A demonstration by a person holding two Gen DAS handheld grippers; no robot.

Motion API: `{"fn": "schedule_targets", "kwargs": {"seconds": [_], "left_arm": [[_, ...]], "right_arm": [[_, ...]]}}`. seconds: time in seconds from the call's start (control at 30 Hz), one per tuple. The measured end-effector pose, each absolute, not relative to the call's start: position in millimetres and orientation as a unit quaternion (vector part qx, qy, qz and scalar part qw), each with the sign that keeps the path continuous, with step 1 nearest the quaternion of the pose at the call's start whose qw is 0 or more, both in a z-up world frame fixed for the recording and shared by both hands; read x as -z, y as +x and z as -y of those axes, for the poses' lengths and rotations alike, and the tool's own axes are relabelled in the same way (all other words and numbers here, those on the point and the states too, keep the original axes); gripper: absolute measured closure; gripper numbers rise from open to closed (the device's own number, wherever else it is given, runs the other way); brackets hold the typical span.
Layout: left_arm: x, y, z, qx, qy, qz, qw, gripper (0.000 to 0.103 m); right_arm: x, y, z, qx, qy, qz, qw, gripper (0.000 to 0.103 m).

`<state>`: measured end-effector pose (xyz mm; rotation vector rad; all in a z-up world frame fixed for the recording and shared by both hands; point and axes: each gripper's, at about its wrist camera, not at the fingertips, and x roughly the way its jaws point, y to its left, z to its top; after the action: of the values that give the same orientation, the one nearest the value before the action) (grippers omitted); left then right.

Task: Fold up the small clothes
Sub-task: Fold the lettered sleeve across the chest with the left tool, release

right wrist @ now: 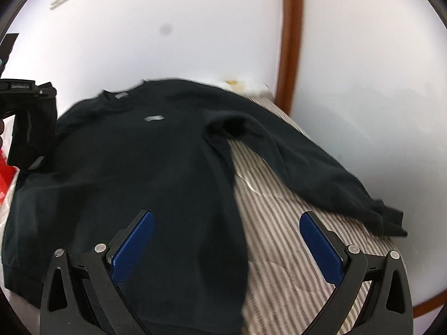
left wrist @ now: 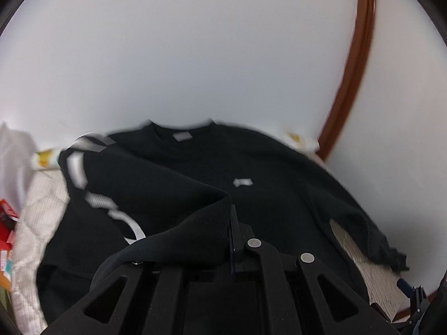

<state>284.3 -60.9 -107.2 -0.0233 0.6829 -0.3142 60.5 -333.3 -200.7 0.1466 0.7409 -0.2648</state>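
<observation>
Black sweatshirt [right wrist: 134,173] lies face up on the striped bedcover [right wrist: 282,240], 1 sleeve [left wrist: 167,223] lifted across its chest. Best to carry that sleeve fully over the body and lay it flat before letting go. Left gripper [left wrist: 233,234] pressed together, pinching the sleeve. Right gripper [right wrist: 226,248] spread wide, holding nothing, over the hem.
</observation>
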Motion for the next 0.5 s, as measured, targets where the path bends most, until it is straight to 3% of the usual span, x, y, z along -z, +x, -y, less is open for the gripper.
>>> {"fn": "schedule_targets", "kwargs": {"seconds": [0.13, 0.37, 0.47, 0.5], "left_arm": [[137, 295, 75, 0.158, -0.012, -0.375, 0.914, 0.097], [143, 274, 71, 0.171, -0.005, -0.39, 0.905, 0.079], [129, 253, 51, 0.18, 0.001, -0.367, 0.913, 0.055], [123, 244, 37, 0.179, -0.004, -0.354, 0.918, 0.033]], "right_arm": [[210, 68, 335, 0.127, 0.069, -0.372, 0.917, 0.001], [199, 88, 303, 0.091, 0.043, -0.362, 0.927, 0.001], [189, 101, 277, 0.068, 0.025, -0.355, 0.932, 0.001], [185, 107, 265, 0.057, 0.017, -0.351, 0.935, 0.001]]}}
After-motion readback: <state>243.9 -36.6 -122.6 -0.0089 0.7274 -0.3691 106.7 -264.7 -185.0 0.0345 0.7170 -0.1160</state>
